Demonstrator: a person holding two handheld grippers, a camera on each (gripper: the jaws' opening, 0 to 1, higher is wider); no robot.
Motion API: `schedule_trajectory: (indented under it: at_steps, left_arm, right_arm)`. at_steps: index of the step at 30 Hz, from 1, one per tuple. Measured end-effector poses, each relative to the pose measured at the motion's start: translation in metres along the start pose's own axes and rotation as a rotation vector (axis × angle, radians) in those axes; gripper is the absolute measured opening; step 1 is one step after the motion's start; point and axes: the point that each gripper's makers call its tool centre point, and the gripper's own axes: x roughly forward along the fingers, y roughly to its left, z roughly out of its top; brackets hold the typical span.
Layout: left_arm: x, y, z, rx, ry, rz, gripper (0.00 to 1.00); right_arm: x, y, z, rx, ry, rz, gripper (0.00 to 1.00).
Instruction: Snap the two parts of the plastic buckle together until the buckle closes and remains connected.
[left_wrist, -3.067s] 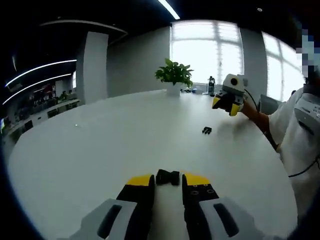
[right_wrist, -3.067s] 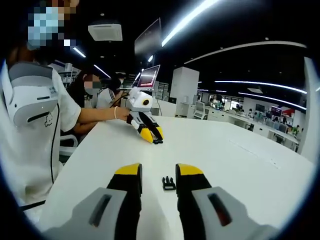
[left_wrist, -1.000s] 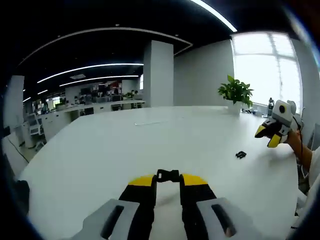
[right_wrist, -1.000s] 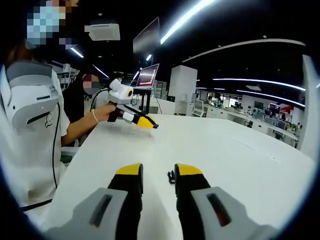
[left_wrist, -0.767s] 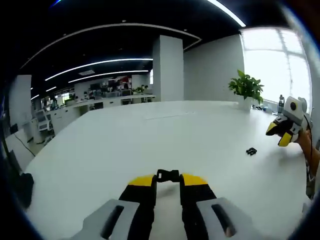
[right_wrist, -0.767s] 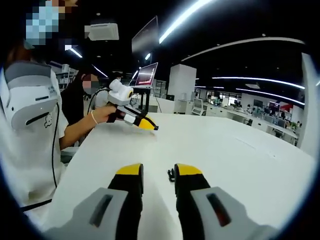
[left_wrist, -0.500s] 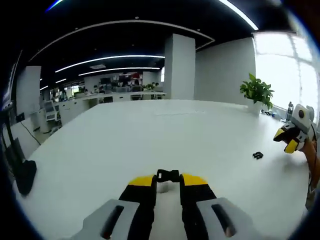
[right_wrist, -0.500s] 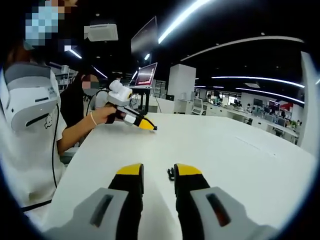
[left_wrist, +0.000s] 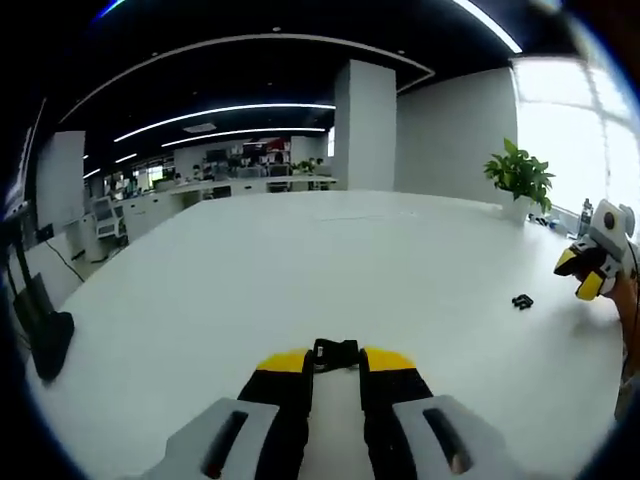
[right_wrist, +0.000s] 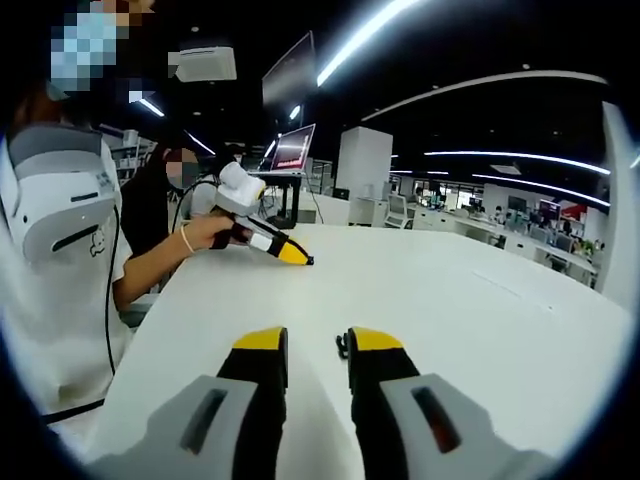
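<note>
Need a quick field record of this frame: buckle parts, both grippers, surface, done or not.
surface: white table
buckle part 1: black, clamped at the tips of the left gripper, raised off the table
buckle part 2: black piece lying on the table, apart from part 1
right gripper: near part 2, jaws a narrow gap apart, not gripping it
buckle state: two halves separate, not snapped
other: potted plant at far edge

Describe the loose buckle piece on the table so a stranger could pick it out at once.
On the big white table, look toward the potted plant by the windows. Before it lies the loose buckle piece, small and black, beside the right gripper. The other buckle part sits between the left gripper's jaws.
</note>
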Motion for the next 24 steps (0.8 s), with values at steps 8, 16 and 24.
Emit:
schedule_trajectory:
  at_steps: [8,16,24]
  left_arm:
    - [0.0,0.0,-0.002,0.032,-0.01,0.001,0.2]
    - [-0.008,-0.002,0.008,0.038,-0.057,-0.038,0.27]
    - [-0.019,-0.011,0.026,0.044,-0.112,-0.181,0.27]
  right_arm:
    - [0.0,0.001,-0.002,0.007,0.001,0.008,0.23]
    - [0.0,0.003,-0.001,0.005,-0.002,0.015,0.23]
    - [-0.002,0.003,0.0,0.003,-0.004,0.014,0.23]
